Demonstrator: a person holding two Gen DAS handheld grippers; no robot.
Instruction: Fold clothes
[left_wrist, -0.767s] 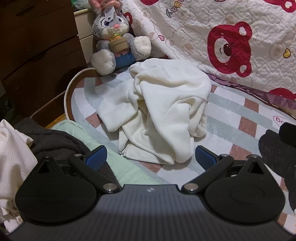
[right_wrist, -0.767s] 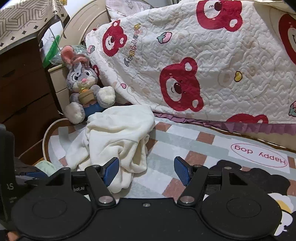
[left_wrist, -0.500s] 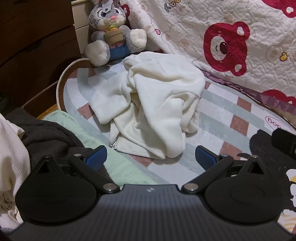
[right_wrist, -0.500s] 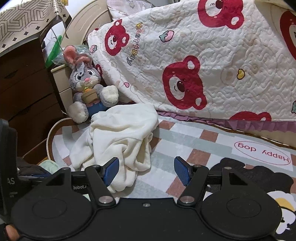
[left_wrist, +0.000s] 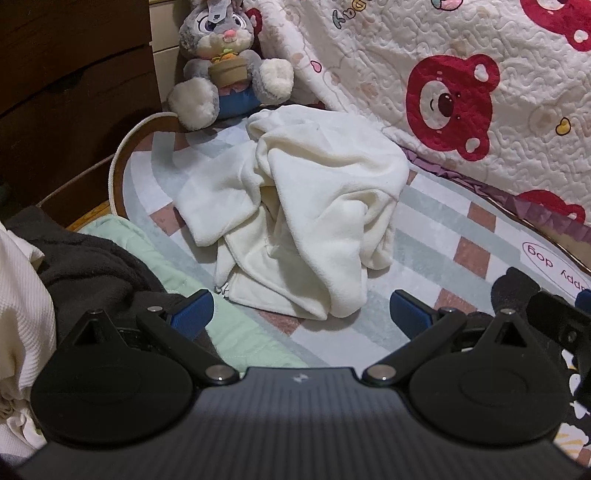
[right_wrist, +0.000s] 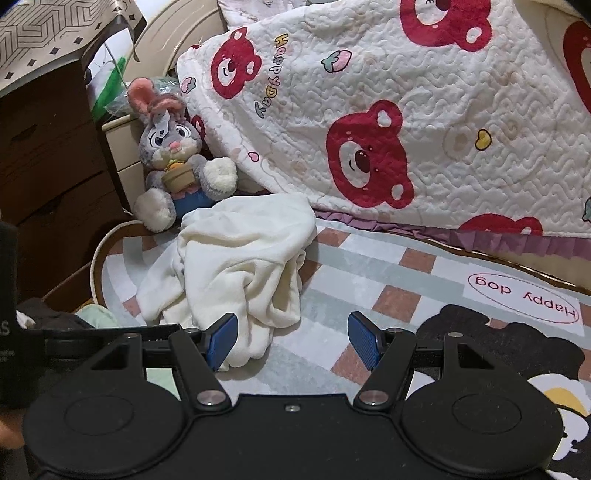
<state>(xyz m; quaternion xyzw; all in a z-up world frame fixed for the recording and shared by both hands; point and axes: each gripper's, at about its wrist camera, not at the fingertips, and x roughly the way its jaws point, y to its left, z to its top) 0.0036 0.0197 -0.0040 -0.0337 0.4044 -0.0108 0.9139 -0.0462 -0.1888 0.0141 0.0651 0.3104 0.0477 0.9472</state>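
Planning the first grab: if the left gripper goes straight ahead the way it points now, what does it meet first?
Most likely the crumpled cream garment lying on the checked rug. The left gripper has its jaws open, and the garment's near edge lies just beyond them, though depth is hard to judge.

Both grippers hover with blue pads spread wide, empty: left gripper (left_wrist: 302, 314), right gripper (right_wrist: 291, 338).

Plush rabbit (left_wrist: 229, 55) against bear-print quilt (right_wrist: 406, 110), checked rug (right_wrist: 369, 280) below, dark dresser (left_wrist: 74, 92) left
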